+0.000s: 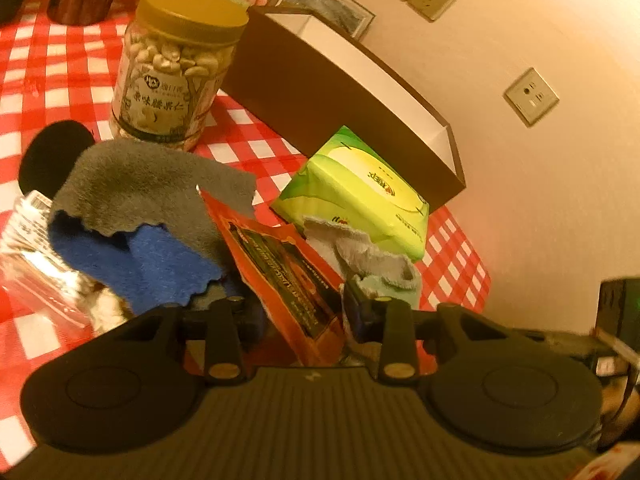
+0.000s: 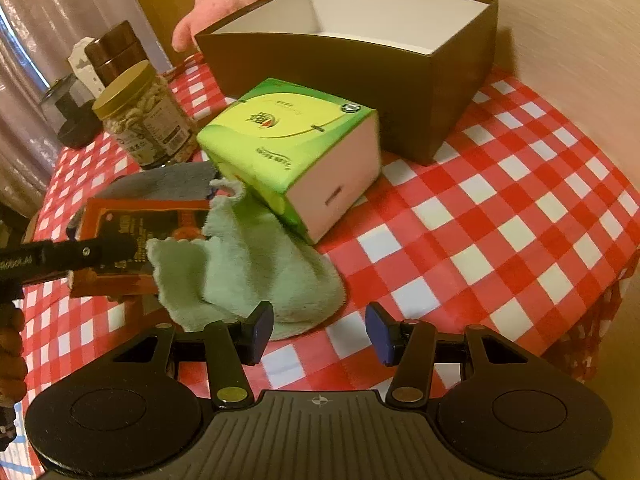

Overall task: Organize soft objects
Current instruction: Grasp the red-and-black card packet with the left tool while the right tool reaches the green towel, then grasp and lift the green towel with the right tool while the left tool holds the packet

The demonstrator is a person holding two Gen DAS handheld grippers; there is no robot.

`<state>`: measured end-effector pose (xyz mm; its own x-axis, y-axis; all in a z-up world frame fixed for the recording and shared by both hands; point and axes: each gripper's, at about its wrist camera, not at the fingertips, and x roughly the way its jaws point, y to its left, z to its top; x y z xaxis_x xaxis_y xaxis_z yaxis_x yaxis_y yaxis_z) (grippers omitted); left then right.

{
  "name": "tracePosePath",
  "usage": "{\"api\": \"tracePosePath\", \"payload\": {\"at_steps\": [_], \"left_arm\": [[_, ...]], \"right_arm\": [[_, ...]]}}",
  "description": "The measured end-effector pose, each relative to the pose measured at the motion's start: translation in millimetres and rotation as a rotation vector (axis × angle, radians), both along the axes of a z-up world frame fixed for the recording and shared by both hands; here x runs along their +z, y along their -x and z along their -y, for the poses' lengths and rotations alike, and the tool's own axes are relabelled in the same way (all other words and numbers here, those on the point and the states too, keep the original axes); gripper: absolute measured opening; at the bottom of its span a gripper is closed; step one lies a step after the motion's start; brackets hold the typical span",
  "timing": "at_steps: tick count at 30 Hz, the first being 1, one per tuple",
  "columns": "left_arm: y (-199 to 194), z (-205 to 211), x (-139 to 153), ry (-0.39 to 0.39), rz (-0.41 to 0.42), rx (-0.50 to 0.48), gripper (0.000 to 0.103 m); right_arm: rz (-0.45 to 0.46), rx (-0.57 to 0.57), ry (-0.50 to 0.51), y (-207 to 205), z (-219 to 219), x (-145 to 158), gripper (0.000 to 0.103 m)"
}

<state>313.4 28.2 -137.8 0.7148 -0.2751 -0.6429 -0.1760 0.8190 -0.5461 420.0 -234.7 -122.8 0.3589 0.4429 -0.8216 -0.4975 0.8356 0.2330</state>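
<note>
My left gripper (image 1: 296,304) has its jaws close around an upright orange snack packet (image 1: 280,272), and the pads seem to press on it. A pale green towel (image 1: 380,268) bunches against the right pad. Grey cloth (image 1: 152,184) and blue cloth (image 1: 136,264) lie just left of the packet. From the right wrist I see the same towel (image 2: 248,264) heaped on the checked tablecloth (image 2: 500,208). The left gripper (image 2: 100,252) reaches across the packet (image 2: 136,220) from the left. My right gripper (image 2: 320,332) hangs open and empty at the towel's near edge.
A green tissue pack (image 2: 288,148) leans on the towel in front of an open brown box (image 2: 352,60). A cashew jar (image 2: 144,116), a dark jar (image 2: 116,52) and a pink starfish plush (image 2: 212,4) stand behind. A clear plastic bag (image 1: 36,264) lies far left.
</note>
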Motion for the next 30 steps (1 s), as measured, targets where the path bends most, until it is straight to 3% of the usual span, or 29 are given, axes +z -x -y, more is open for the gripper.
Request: {"api": "tracePosePath", "payload": {"at_steps": [2, 7, 13, 20, 28, 29, 30], "left_arm": [[-5, 0, -1, 0.005, -0.006, 0.011, 0.012], [-7, -4, 6, -0.005, 0.020, 0.021, 0.002], [5, -7, 29, -0.055, 0.065, 0.030, 0.001], [29, -9, 68, -0.161, 0.137, 0.055, 0.001], [54, -18, 86, -0.179, 0.148, 0.113, 0.001], [56, -19, 85, -0.179, 0.144, 0.116, 0.001], [58, -20, 85, -0.179, 0.138, 0.121, 0.001]], "right_arm": [[0.001, -0.005, 0.000, -2, 3, 0, 0.051], [0.003, -0.010, -0.009, -6, 6, 1, 0.051], [0.021, 0.024, -0.052, -8, 2, 6, 0.051], [0.037, 0.173, -0.065, -7, -21, 2, 0.052], [0.127, 0.278, 0.015, -9, -46, -22, 0.051], [0.127, 0.278, 0.000, -10, -45, -23, 0.037], [0.118, 0.282, -0.027, -12, -43, -24, 0.012]]}}
